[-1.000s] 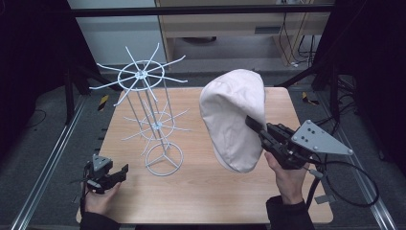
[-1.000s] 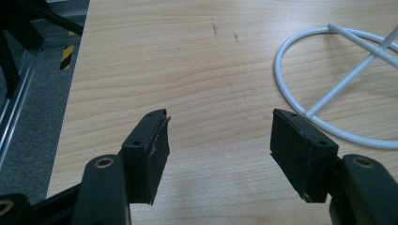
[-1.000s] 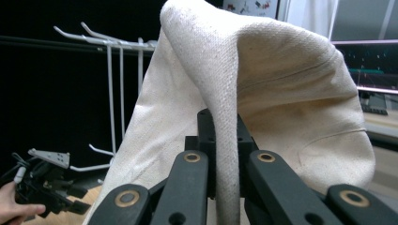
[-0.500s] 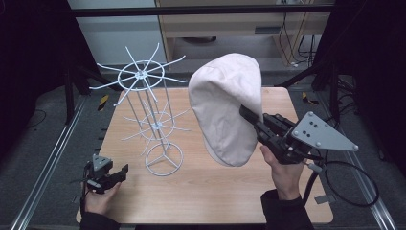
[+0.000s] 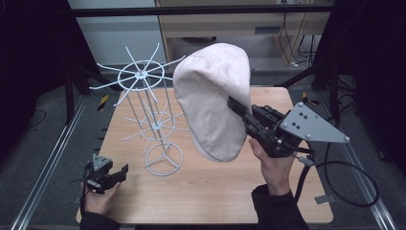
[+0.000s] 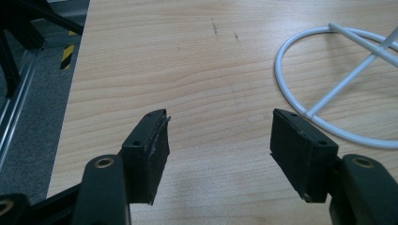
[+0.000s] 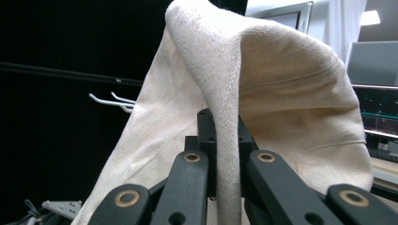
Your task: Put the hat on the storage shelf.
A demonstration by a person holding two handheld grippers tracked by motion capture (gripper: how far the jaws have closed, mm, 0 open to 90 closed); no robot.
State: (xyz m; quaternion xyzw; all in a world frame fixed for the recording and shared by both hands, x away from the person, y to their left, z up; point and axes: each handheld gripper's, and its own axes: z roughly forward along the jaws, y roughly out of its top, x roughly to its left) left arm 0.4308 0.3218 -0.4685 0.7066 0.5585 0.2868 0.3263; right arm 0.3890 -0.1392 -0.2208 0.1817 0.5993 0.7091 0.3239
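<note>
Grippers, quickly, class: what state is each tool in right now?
Left tool: open, nothing between its jaws, low over the table.
Right tool: closed on a fold of the cream cap, held up in the air.

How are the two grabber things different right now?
The right gripper is shut on a cream cap, pinching its fabric; the left gripper is open and holds nothing. The right gripper is lifted above the table beside the white wire rack; the left gripper sits low at the table's near left corner. Both have black jaws and are held in a hand.
</note>
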